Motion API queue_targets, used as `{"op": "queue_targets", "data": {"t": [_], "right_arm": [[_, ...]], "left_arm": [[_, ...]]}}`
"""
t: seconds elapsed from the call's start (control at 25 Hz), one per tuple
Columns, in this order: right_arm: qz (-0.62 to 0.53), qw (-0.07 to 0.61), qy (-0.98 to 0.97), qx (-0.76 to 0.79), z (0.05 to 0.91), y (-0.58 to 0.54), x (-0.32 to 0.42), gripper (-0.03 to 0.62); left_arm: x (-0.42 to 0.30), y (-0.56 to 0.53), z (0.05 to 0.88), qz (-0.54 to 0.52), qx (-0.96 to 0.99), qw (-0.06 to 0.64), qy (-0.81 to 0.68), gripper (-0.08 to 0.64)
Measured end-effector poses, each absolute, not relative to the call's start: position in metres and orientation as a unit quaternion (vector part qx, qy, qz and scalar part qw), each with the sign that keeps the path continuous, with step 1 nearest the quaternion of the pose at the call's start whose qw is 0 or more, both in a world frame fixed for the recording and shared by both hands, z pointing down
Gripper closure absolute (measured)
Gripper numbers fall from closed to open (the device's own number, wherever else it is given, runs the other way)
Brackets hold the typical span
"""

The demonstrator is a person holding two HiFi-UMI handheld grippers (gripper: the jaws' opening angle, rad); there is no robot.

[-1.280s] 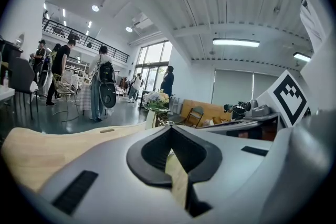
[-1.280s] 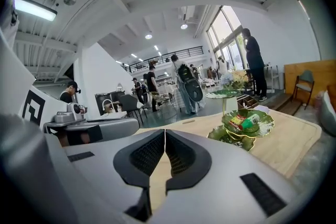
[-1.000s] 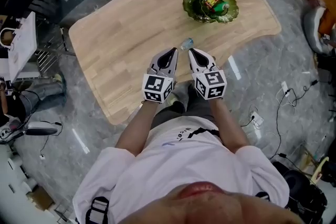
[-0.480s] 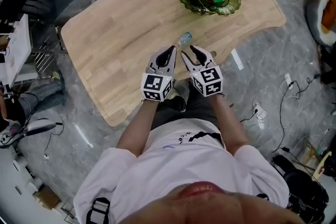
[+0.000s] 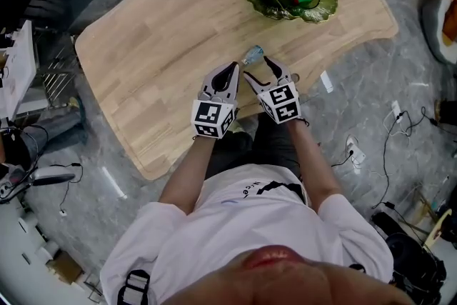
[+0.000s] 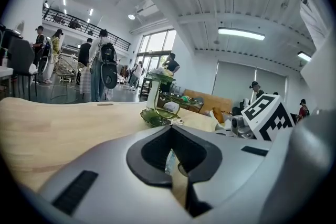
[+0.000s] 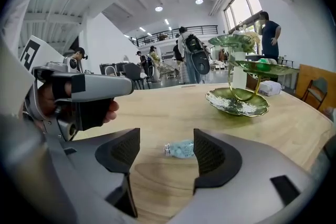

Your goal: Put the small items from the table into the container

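The small pale-blue bottle point(image 7: 181, 149), lying untouched at twelve o'clock ahead of the right tool point(image 7: 167, 157), whose jaws are opening, should be straddled mid-body before closing; the left tool's point(image 6: 173, 160) jaws are pressed together.

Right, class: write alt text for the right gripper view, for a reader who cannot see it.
The right gripper is opening its jaws; a bottle lies on the table just ahead, framed between them, untouched. The left gripper is at the left, a green tiered dish at the right.

White tee point(image 5: 250, 225), grey tongs point(image 5: 231, 69) point(image 5: 258, 68), b&w marker cubes point(image 5: 211, 119) point(image 5: 284, 104)
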State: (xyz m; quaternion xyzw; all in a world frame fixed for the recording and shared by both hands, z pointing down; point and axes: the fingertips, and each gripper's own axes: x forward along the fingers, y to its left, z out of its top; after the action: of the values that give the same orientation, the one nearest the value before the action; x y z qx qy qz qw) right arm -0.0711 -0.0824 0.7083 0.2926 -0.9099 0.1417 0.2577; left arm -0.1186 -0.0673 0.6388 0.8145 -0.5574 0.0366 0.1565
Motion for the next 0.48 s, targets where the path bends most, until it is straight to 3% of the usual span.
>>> {"op": "queue_targets", "data": {"t": [0.24,0.48], "right_arm": [[0.142,0.281,-0.905,0.286,0.738,-0.095,-0.074,0.25],[0.136,0.32,-0.899,0.268,0.765,-0.108,-0.078,0.169]], "left_arm": [[-0.118,-0.08,0.659,0.04,0.815,0.16,-0.555,0.552],[-0.12,-0.091,0.671,0.043,0.813,0.163,-0.558,0.552]]}}
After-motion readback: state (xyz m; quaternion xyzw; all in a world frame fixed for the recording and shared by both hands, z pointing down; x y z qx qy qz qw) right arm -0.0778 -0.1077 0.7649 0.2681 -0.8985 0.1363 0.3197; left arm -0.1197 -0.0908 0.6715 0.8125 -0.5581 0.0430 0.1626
